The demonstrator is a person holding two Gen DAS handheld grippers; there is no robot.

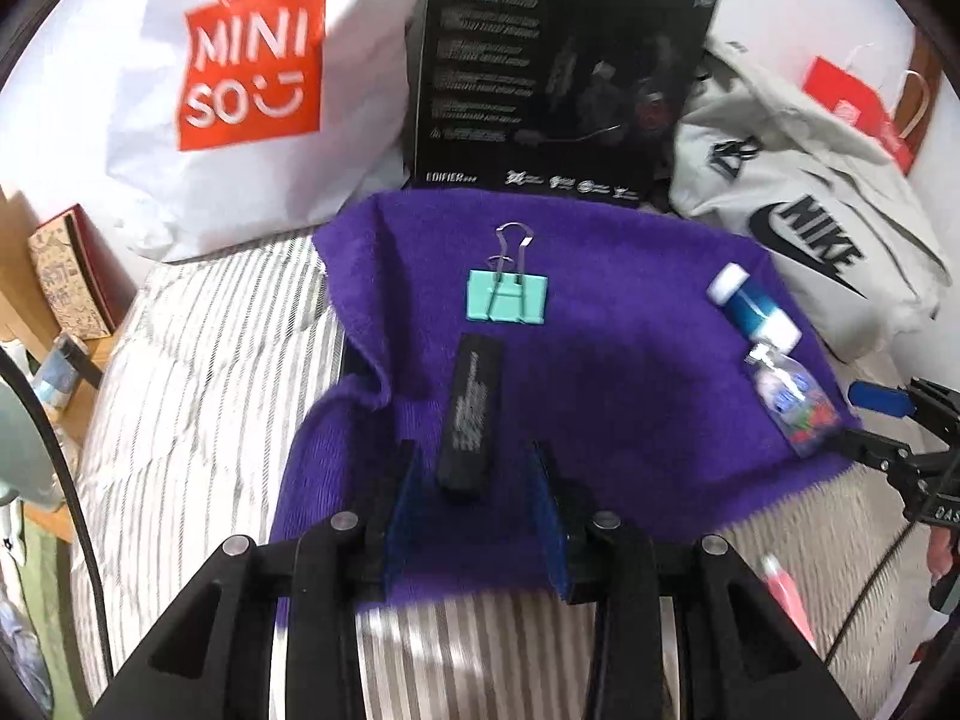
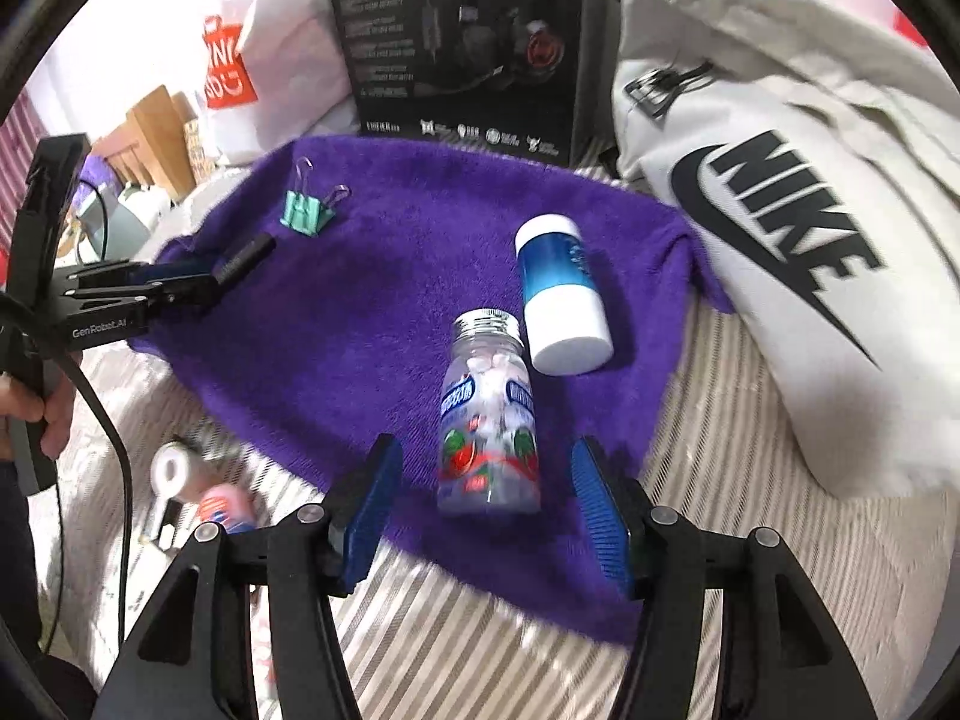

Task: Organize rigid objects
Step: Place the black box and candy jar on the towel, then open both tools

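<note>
A purple towel [image 1: 630, 372] lies on the striped bed. On it are a mint binder clip [image 1: 507, 295], a black bar [image 1: 471, 408], a blue and white bottle [image 2: 561, 294] and a clear candy bottle [image 2: 489, 414] with a silver cap, both bottles lying down. My left gripper [image 1: 474, 456] is open and straddles the near end of the black bar, with a gap on each side. My right gripper [image 2: 486, 447] is open around the lower half of the candy bottle, its blue pads clear of the bottle. In the right wrist view, the left gripper [image 2: 210, 282] is at the towel's left edge.
A white Miniso bag [image 1: 240, 78], a black headset box [image 1: 558, 66] and a grey Nike hoodie [image 2: 780, 210] stand behind the towel. A tape roll [image 2: 173, 468] and small items lie on the bed at the near left. A hand [image 2: 54, 414] holds the left gripper's handle.
</note>
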